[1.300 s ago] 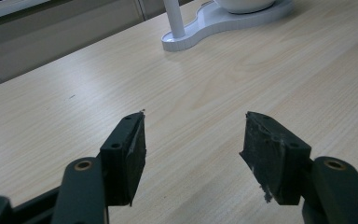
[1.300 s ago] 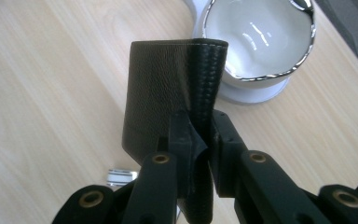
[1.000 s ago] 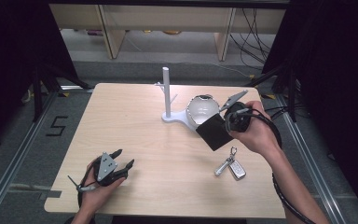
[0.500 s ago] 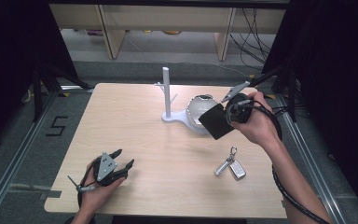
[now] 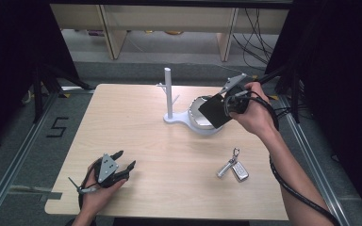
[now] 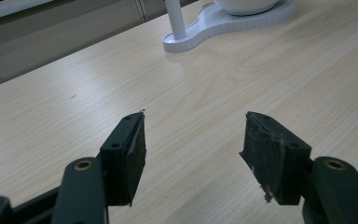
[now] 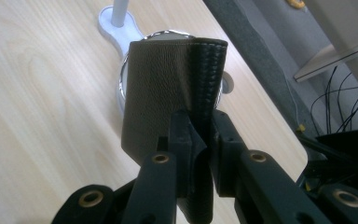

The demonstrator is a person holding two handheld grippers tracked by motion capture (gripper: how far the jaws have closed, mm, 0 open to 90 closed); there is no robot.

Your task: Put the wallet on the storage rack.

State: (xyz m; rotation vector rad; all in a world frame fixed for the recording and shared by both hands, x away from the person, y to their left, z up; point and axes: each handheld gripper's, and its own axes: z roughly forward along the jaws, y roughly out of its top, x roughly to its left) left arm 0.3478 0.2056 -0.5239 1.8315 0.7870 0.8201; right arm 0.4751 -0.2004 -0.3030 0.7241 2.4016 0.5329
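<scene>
My right gripper (image 5: 226,104) is shut on a dark leather wallet (image 5: 212,112) and holds it in the air just over the white bowl (image 5: 199,118) of a white stand (image 5: 169,101) with an upright post. In the right gripper view the wallet (image 7: 172,93) stands pinched between the two black jaws, with the bowl's rim (image 7: 123,74) behind it. My left gripper (image 5: 123,165) rests open at the table's front left, held in a hand. Its view shows nothing but bare wood between the fingers (image 6: 270,158).
A car key fob with a metal ring (image 5: 234,167) lies on the wooden table (image 5: 136,132) at the front right, below the right forearm. Black cables trail from the right gripper past the table's right edge. Shelving stands beyond the far edge.
The right gripper has carried the wallet up and toward the far side, from above the table near the stand's bowl to a spot over the bowl. The left gripper has stayed still.
</scene>
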